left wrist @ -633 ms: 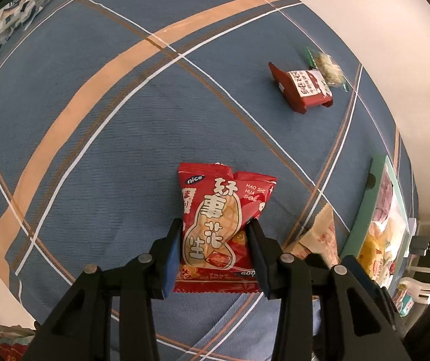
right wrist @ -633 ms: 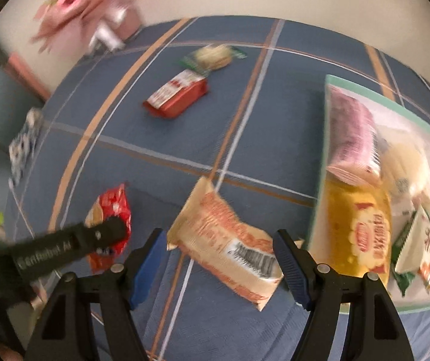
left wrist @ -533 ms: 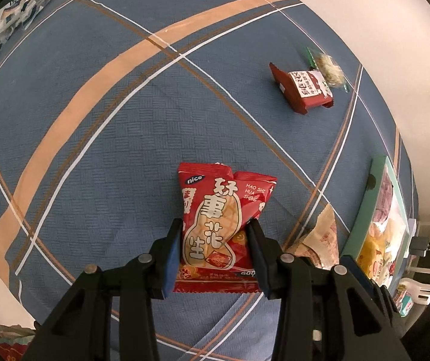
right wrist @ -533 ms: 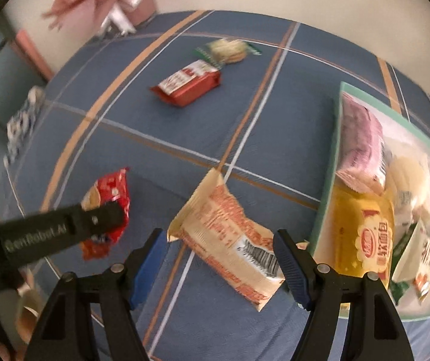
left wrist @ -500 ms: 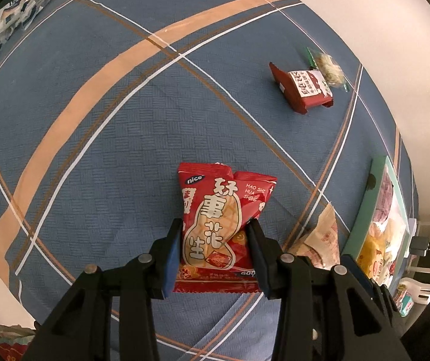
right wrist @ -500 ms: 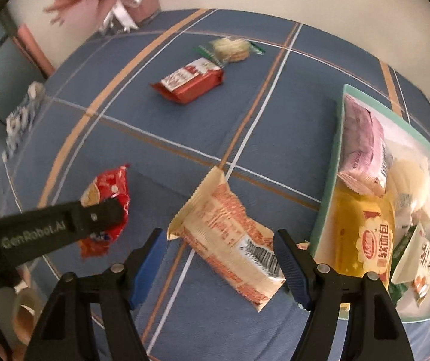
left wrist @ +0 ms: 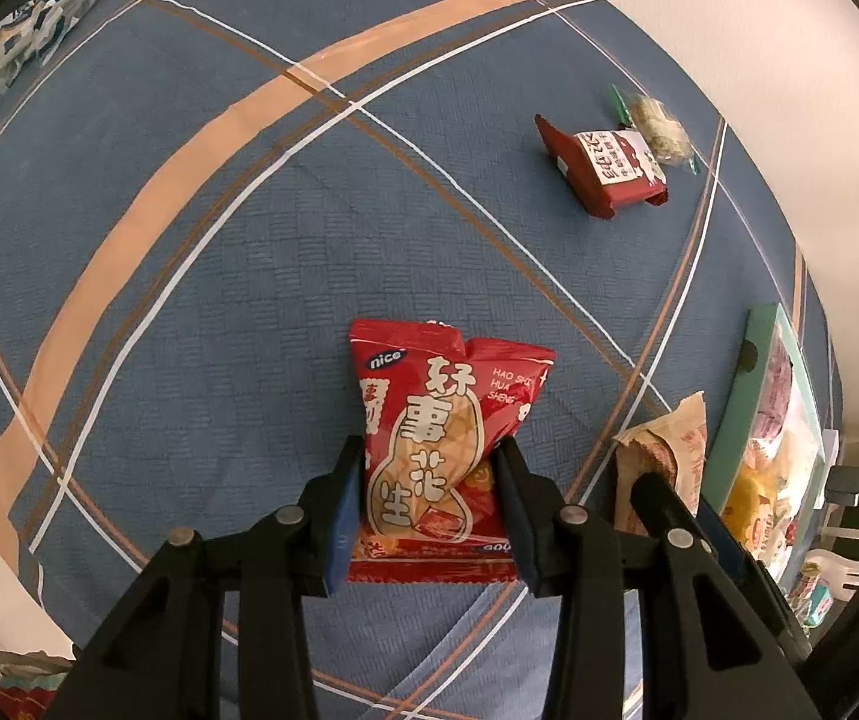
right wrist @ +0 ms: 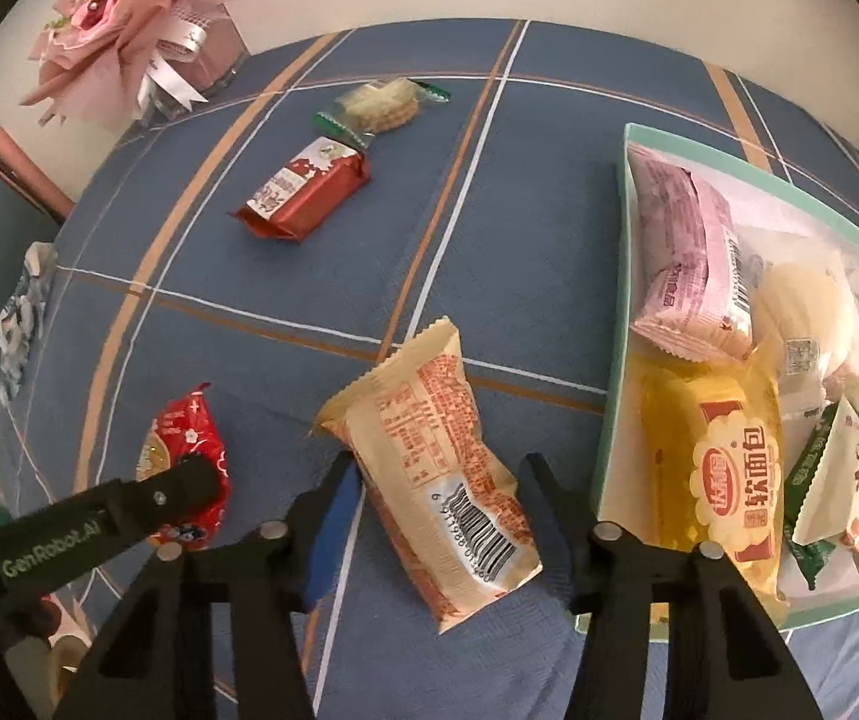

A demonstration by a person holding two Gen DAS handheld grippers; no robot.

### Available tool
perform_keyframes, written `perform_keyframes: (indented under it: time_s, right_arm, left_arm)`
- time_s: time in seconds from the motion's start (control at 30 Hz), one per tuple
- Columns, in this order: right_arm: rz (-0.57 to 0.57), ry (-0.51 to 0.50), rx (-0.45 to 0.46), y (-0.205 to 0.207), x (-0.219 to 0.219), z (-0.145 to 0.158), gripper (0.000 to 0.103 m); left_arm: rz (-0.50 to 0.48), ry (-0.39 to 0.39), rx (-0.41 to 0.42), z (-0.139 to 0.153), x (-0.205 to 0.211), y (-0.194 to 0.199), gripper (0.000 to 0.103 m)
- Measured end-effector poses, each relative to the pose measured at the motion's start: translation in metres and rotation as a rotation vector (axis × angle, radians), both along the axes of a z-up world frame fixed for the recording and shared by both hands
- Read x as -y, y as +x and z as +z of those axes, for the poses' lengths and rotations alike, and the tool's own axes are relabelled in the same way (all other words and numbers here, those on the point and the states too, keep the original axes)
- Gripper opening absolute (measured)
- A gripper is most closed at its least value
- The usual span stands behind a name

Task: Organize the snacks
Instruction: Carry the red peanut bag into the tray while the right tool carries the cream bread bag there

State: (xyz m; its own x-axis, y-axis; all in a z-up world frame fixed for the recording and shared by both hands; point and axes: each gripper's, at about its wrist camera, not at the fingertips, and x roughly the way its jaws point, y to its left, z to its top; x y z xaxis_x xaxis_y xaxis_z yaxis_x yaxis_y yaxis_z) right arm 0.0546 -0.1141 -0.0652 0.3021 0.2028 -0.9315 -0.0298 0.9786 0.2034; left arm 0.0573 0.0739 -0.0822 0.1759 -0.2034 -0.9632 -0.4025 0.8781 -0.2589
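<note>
My left tongs (left wrist: 429, 492) clamp the red peanut bag (left wrist: 447, 438); right tongs (right wrist: 438, 501) closing around the beige packet (right wrist: 429, 450), tray (right wrist: 615, 360) at 3 o'clock.

A home – checked blue tablecloth (right wrist: 489, 228) (orange stripes), wrapped pink bouquet (right wrist: 123, 18) against the wall.

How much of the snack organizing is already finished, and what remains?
Done: several packets lie in the green tray. In hand: the left gripper clamps the red peanut bag; the right gripper is closing around the beige packet. Left: the red-white packet and cracker packet.
</note>
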Motion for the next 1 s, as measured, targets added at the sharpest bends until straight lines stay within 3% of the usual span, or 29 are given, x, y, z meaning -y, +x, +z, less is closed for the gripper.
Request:
perform_keyframes:
  time_s: [0.03,0.07,0.2,0.63,0.73,1.0]
  right_arm:
    - [0.000,0.002,0.002,-0.001,0.000,0.001,0.047]
    - [-0.001,0.013,0.008,-0.001,0.001,0.004,0.038]
    - [-0.003,0.024,0.023,-0.001,0.002,0.011,0.033]
    - [-0.033,0.115,0.110,-0.008,0.013,0.048,0.031]
    - [-0.053,0.125,0.138,-0.011,0.022,0.058,0.031]
    - [-0.206,0.130,0.185,-0.020,0.072,0.075,0.031]
  left_arm:
    - [-0.004,0.001,0.000,0.000,0.000,-0.001,0.043]
    - [-0.005,0.001,0.001,-0.001,0.001,0.000,0.043]
    - [-0.021,-0.012,0.011,0.001,0.004,0.003,0.043]
    - [-0.057,-0.004,0.108,0.026,0.010,0.013,0.042]
    - [-0.069,0.003,0.161,0.037,0.014,0.014,0.041]
    - [-0.217,0.029,0.306,0.070,0.050,0.015,0.041]
